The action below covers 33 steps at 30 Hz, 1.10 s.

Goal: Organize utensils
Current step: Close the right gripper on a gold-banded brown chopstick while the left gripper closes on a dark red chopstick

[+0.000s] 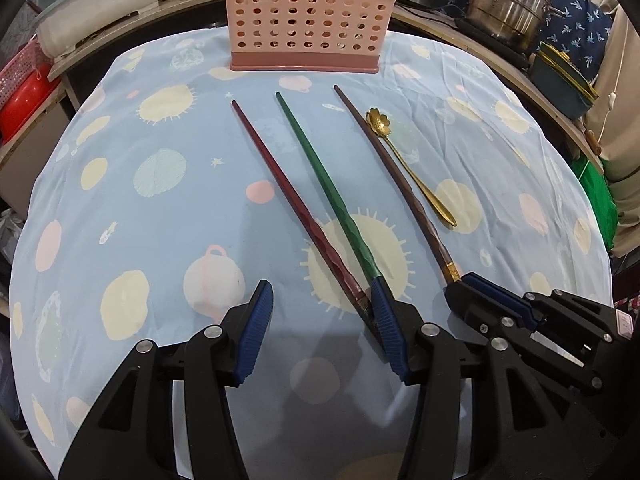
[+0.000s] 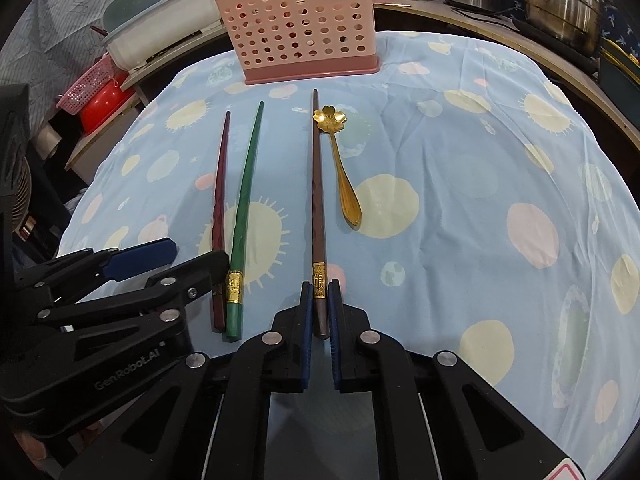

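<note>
**Brown chopstick pinched while three utensils lie before the holder**

While the pink perforated utensil holder (image 2: 306,36) stands at the far edge of the blue patterned tablecloth (image 2: 460,200), four utensils lie on the cloth on the near side of it, their thin tips pointing toward it. Nearest the holder's right end lies the brown chopstick (image 2: 318,200), and the right gripper (image 2: 320,312) has its blue pads pressed against the thick near end of that stick, just behind its gold band. Just right of the brown chopstick, with its flower-shaped end touching or nearly touching the shaft, rests the gold spoon (image 2: 340,160). Toward the holder's left end lie the green chopstick (image 1: 332,192) and the dark red chopstick (image 1: 296,208), spread apart at the tips and coming together at their thick ends.

At those thick ends sits the left gripper (image 1: 322,312), jaws spread wide. Its right pad (image 1: 386,320) lies across the ends of the red and green sticks, and its left pad stands over bare cloth.
</note>
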Each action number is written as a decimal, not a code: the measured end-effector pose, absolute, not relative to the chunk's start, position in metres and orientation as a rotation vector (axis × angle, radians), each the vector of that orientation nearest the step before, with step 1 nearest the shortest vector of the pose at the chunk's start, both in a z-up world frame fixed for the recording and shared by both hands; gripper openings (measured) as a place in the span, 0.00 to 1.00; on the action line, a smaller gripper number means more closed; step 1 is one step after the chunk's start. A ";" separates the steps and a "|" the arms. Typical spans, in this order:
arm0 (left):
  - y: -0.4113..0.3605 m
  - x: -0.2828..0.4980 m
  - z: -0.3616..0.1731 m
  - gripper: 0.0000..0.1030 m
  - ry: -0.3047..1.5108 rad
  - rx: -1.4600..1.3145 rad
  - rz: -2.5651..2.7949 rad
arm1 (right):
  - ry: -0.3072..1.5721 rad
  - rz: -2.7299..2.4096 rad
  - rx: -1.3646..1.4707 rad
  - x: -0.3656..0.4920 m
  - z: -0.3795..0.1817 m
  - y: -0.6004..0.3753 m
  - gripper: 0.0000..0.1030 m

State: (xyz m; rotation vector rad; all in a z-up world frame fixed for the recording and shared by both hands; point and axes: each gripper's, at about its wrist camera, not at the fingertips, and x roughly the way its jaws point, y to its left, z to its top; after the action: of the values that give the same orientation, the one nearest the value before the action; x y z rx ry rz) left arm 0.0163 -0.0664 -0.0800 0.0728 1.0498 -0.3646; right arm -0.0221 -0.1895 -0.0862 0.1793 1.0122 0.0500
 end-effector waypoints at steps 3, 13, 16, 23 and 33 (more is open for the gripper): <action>-0.071 0.017 -0.082 0.47 1.044 0.091 -0.354 | 1.012 0.051 0.182 -0.023 -0.086 -0.190 0.07; -0.056 0.006 -0.083 0.46 1.046 0.101 -0.357 | 1.012 0.053 0.185 -0.024 -0.086 -0.189 0.07; -0.049 0.002 -0.083 0.46 1.041 0.089 -0.364 | 1.012 0.054 0.188 -0.025 -0.086 -0.188 0.07; -0.035 -0.003 -0.082 0.29 1.043 0.055 -0.370 | 1.012 0.059 0.189 -0.026 -0.085 -0.187 0.07; -0.018 -0.011 -0.079 0.09 1.061 0.020 -0.393 | 0.998 0.069 0.185 -0.028 -0.079 -0.184 0.07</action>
State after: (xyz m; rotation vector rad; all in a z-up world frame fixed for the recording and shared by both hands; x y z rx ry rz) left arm -0.0105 -0.0181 -0.0787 0.0202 1.0607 -0.3929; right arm -0.0282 -0.1843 -0.0790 0.1851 0.9978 0.0688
